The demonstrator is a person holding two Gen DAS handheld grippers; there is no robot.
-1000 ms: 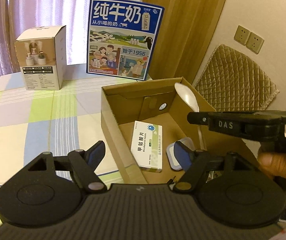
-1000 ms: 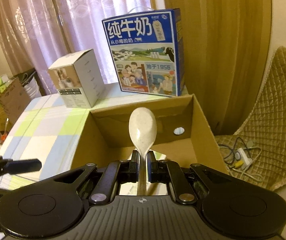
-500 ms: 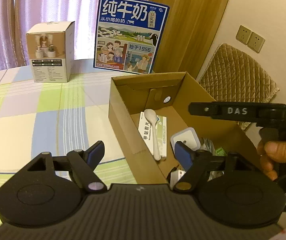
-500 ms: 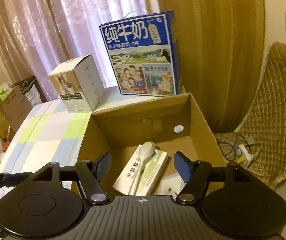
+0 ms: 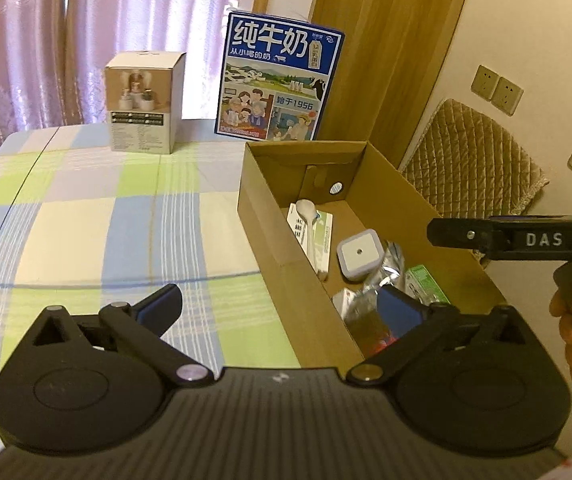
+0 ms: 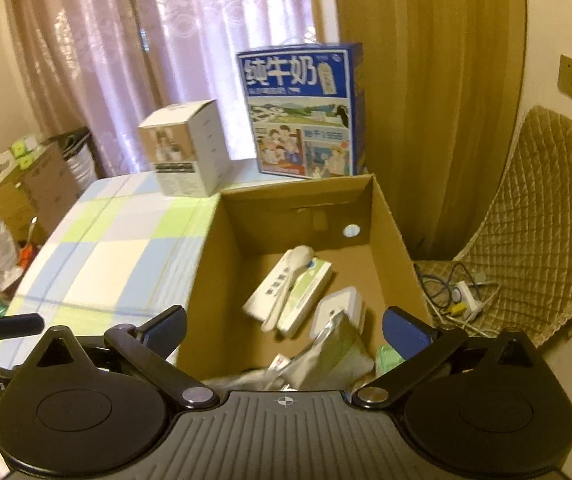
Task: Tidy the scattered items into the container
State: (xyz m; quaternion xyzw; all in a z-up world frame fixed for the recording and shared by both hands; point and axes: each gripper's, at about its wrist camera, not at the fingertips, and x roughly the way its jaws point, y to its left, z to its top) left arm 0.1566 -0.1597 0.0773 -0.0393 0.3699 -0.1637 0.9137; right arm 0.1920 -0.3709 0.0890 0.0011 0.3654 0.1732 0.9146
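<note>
An open cardboard box (image 5: 273, 236) (image 6: 390, 228) stands on the checked tablecloth. Inside lie a white spoon (image 5: 309, 220) (image 6: 288, 280) on a white and green medicine box (image 5: 324, 236) (image 6: 306, 296), a white square case (image 5: 358, 254) (image 6: 340, 310), a silver foil pack (image 5: 390, 268) (image 6: 338, 354) and a green packet (image 5: 426, 282). My left gripper (image 5: 281, 308) is open and empty, near the box's near left corner. My right gripper (image 6: 283, 326) is open and empty above the box's near end; it also shows in the left wrist view (image 5: 522, 238).
A blue milk carton (image 5: 277, 84) (image 6: 304, 112) and a small white product box (image 5: 143, 100) (image 6: 185, 148) stand at the table's far side. A quilted chair (image 5: 470, 164) (image 6: 538, 220) with cables on its seat (image 6: 458, 292) is to the right of the box.
My right gripper opened and let the spoon fall onto the medicine box in the cardboard box. Both grippers have drawn back and risen, so more of the box shows.
</note>
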